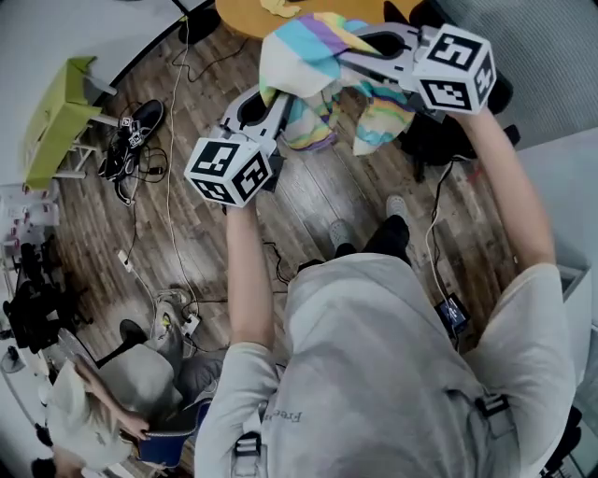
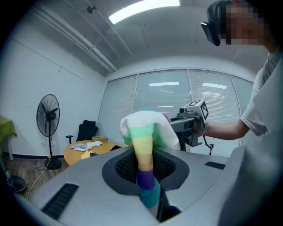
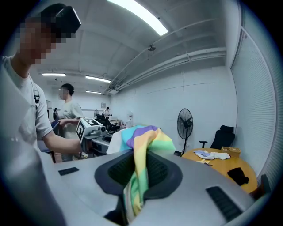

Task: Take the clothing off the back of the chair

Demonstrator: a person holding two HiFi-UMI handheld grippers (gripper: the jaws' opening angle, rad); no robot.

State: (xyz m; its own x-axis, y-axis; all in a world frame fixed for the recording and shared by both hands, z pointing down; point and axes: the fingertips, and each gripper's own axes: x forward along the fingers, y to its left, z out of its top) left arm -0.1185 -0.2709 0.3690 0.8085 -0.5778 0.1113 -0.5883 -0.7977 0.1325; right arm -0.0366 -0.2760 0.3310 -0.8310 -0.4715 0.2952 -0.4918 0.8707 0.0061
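Because the clothing (image 1: 308,51) is carried in the air by two thin pinches only, a slip is judged the main risk. At the left, a narrow striped strip is seen clamped between the jaws of the left gripper (image 1: 273,101); if the grippers are drawn apart, that strip could be pulled out. In the middle, loose folds are seen hanging below the span, and they could be snagged on the dark shape (image 1: 439,140) at the upper right, perhaps a chair, or dragged on the floor (image 1: 308,196) if lowered carelessly. At the right, a bunched fold is gripped by the closed jaws of the right gripper (image 1: 363,54), and it could be worked loose by a twist of that wrist.

The left forearm is stretched forward at centre left of the head view, its gripper held about level and pointed to the upper right. The clothing is found in the upper middle of the frame, off any chair back, just below the table (image 1: 245,21). The right arm is reached out along the right edge, its gripper turned toward the left one and tipped slightly down.
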